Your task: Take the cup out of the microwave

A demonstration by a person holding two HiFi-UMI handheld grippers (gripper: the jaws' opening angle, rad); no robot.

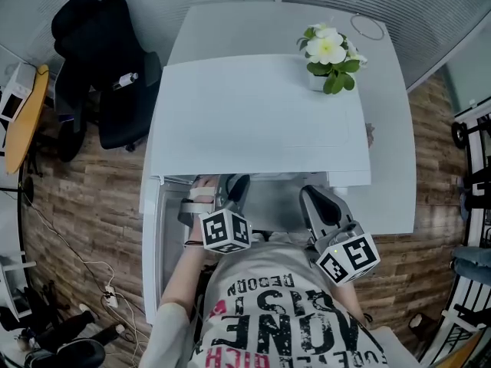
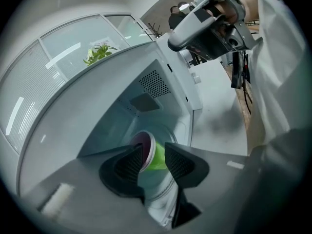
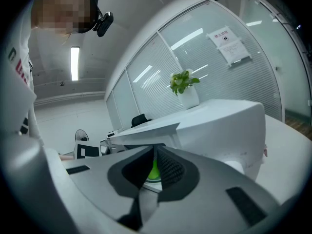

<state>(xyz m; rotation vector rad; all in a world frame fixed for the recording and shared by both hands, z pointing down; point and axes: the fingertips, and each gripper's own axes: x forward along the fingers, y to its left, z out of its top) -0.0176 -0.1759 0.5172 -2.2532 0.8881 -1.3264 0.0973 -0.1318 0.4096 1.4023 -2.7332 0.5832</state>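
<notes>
A green cup with a pale rim stands tilted in view inside the white microwave, on its turntable. My left gripper reaches into the oven's opening, and the cup shows between its open fingers; the pads do not press on it. In the head view the left gripper is at the left of the cavity's mouth. My right gripper hovers at the right of the opening. Its fingertips meet, so the right gripper is shut and holds nothing. A sliver of the cup shows behind its pads.
The microwave door hangs open to the left of the cavity. A potted plant sits on the oven's top at the far right. The oven stands on a white table. A black office chair is left of the table.
</notes>
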